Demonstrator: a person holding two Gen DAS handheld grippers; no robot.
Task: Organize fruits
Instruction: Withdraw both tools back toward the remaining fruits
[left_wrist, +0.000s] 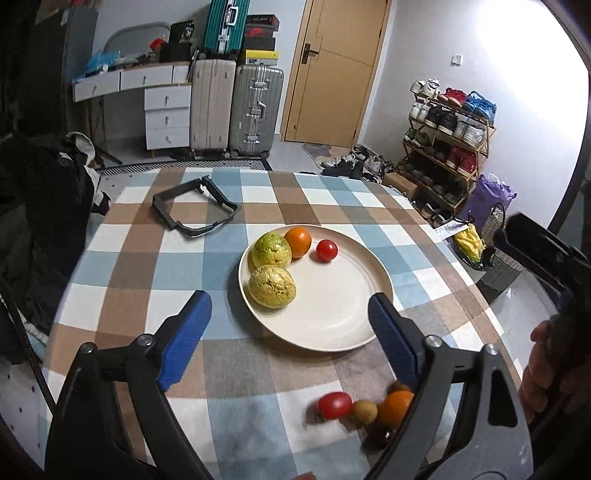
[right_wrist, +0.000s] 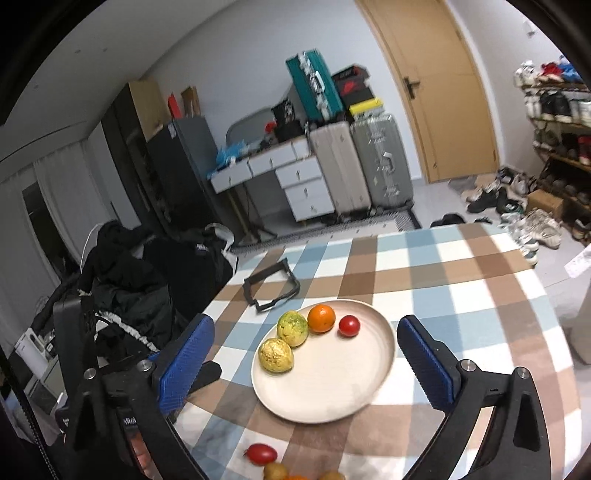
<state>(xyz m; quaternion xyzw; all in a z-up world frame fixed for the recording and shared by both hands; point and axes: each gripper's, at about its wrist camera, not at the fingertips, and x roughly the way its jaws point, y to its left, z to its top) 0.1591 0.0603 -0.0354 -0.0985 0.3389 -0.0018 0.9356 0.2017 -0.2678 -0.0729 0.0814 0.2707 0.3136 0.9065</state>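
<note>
1. Left gripper (left_wrist: 290, 314): jaws wide apart, nothing between the blue pads (left_wrist: 186, 332); it hangs above the checked tablecloth (left_wrist: 147, 266)
2. Right gripper (right_wrist: 306, 347): jaws spread wide, nothing gripped
3. Cream plate (left_wrist: 343, 317) lies on the cloth; in the left wrist view it sits mostly in the gap between the left jaws, with its near right rim hidden behind the right-hand finger
4. On the plate, beyond the jaw tips: two yellow-green wrinkled fruits (left_wrist: 272, 286) touching each other, an orange (left_wrist: 297, 242) against the farther one, and a red tomato (left_wrist: 326, 250) just beside the orange, apart from it
5. Off the plate, nearer than the left jaw tips and low by the right-hand finger: a second red tomato (left_wrist: 334, 405), a small brownish fruit (left_wrist: 365, 411) and another orange (left_wrist: 397, 406) in a tight row, blurred
6. Black frame-shaped object (left_wrist: 194, 208) lies on the cloth, well beyond the left-hand finger
7. Part of a hand (left_wrist: 546, 373) shows at the right edge of the left wrist view
</note>
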